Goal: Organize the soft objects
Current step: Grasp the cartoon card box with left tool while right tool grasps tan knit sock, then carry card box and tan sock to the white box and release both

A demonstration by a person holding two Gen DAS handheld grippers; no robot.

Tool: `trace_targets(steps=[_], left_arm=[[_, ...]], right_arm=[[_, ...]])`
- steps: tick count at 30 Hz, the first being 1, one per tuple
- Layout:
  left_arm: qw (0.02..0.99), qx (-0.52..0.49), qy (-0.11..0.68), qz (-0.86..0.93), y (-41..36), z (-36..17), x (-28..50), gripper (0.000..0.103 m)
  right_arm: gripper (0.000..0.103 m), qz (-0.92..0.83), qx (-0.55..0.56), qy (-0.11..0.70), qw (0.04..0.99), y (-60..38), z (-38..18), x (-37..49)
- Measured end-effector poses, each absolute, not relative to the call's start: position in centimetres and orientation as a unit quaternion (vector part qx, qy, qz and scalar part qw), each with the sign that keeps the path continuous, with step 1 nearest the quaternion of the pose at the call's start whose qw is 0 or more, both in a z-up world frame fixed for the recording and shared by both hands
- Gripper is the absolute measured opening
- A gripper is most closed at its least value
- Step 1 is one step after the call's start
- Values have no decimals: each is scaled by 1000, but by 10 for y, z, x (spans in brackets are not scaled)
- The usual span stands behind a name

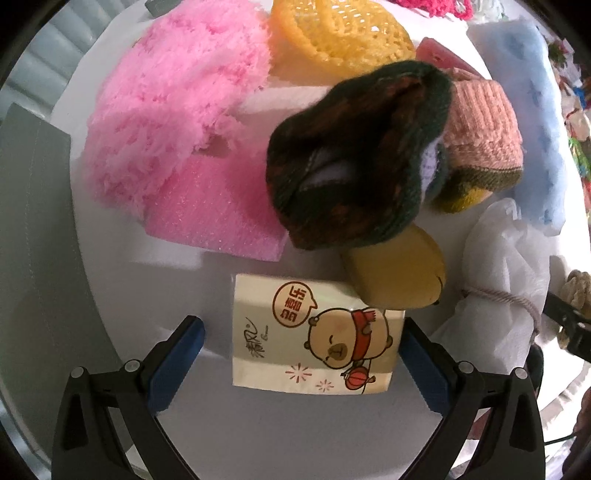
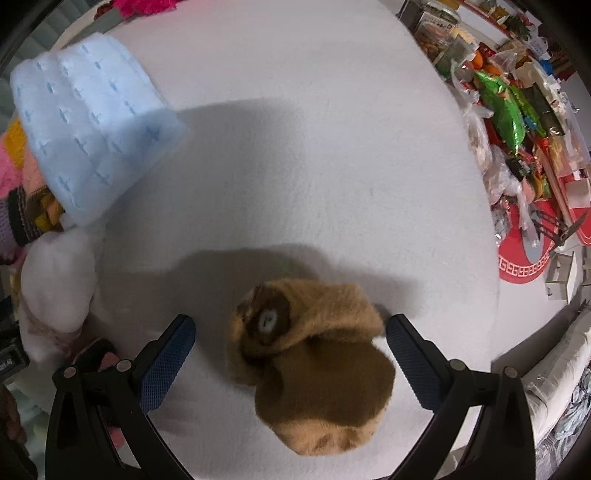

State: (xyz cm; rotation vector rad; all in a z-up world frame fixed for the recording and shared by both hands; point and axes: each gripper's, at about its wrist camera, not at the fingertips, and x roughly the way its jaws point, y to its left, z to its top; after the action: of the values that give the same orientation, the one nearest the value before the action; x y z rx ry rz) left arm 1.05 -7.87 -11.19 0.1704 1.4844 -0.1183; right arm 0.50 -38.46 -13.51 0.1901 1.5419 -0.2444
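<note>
Soft objects are spread over a white table [image 1: 110, 302]. Nearest in the left wrist view, a tissue pack [image 1: 316, 339] printed with a cartoon bear is framed by the left gripper [image 1: 304, 354], whose jaws are spread wide and touch nothing. Just beyond the pack, a yellow sponge [image 1: 397, 275] is overlapped by a dark knitted hat [image 1: 354, 155]. Left of the hat, a pink foam pad [image 1: 214, 210] and a fluffy pink cloth [image 1: 166, 99] are seen; beyond it, a yellow mesh [image 1: 340, 33]. In the right wrist view, a brown plush toy [image 2: 314, 373] is flanked by the open jaws of the right gripper [image 2: 291, 354], untouched. Far left of the toy, a light blue cloth [image 2: 92, 122] is laid.
</note>
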Motion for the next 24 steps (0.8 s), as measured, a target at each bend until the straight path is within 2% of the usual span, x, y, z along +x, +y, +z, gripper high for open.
trace_targets(steps=[7,12,14,16,17,19,21,24], left_arm=[[739,77,667,-50,-84,-123,6,103],[722,86,685,-47,-90,-124,32,102],[720,81,687,-52,-92,-121,43,93],[720,84,686,-57,-98,-116,35,82],[721,87,685,-61,-100,-115,35,76],[715,87,690,-65,-102,-116,34,76],[715,84,691,-63,-101,-117,32,76],[722,89,682,-71,-103,-110,27,76]], right_arm=[[103,-110,94,685,714,-385,-135,8],[100,-114,90,689,710,-384,-135,12],[94,-109,86,686,714,-380,-131,12],[79,-100,79,683,719,-376,-127,12],[76,-94,75,683,721,-375,-124,13],[56,-92,70,682,722,-372,-121,15],[47,-90,56,684,722,-368,-118,17],[45,-84,51,682,725,-365,-111,16]])
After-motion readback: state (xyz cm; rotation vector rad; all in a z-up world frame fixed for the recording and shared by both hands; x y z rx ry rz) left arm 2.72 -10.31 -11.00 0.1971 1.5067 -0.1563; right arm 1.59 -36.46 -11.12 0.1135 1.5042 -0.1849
